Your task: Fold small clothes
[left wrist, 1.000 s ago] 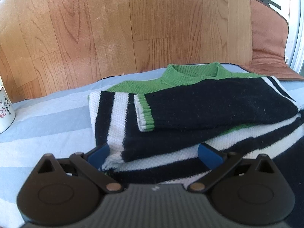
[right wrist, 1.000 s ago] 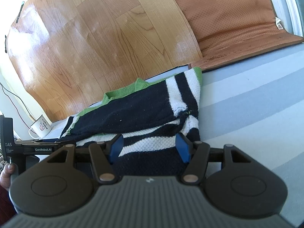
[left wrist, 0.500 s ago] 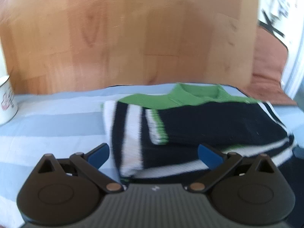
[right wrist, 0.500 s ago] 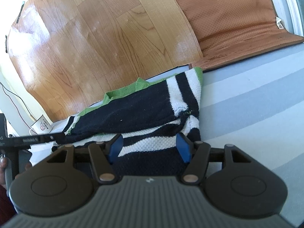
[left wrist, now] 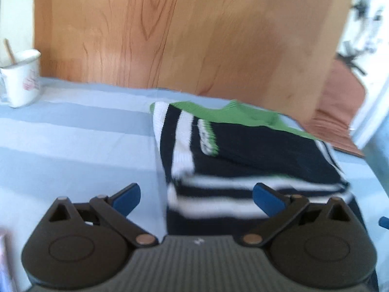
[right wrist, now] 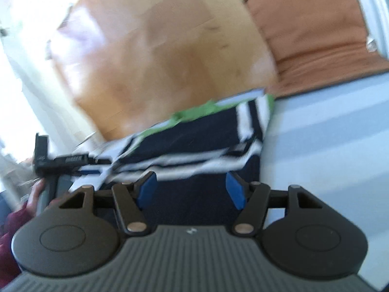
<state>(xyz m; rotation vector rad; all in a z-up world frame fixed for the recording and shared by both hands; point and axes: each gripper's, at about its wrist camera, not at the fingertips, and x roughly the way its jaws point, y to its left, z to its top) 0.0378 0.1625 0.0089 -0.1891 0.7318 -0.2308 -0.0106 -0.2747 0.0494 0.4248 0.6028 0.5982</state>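
Observation:
A folded sweater (left wrist: 255, 155), black with white stripes and a green collar, lies on the pale blue striped cloth (left wrist: 73, 141). My left gripper (left wrist: 197, 194) hovers open just short of its near left corner, one pad over the cloth, the other over the knit, holding nothing. In the right wrist view, which is blurred, the sweater (right wrist: 194, 136) lies ahead. My right gripper (right wrist: 190, 187) is over its dark near edge. Its jaws are closing, with the knit seen between the pads but not pinched. The left gripper's body (right wrist: 60, 160) shows at the left, held by a hand (right wrist: 36, 194).
A white mug (left wrist: 22, 82) with a stick in it stands at the cloth's far left. A wood-pattern board (left wrist: 194, 36) rises behind the sweater. A brown cushion (right wrist: 316, 36) lies at the back right. Striped cloth (right wrist: 328, 133) stretches to the sweater's right.
Both grippers have drawn back and up from the sweater. The left view has swung leftward, so the sweater sits to the right and the mug shows fully. The right jaws have narrowed slightly.

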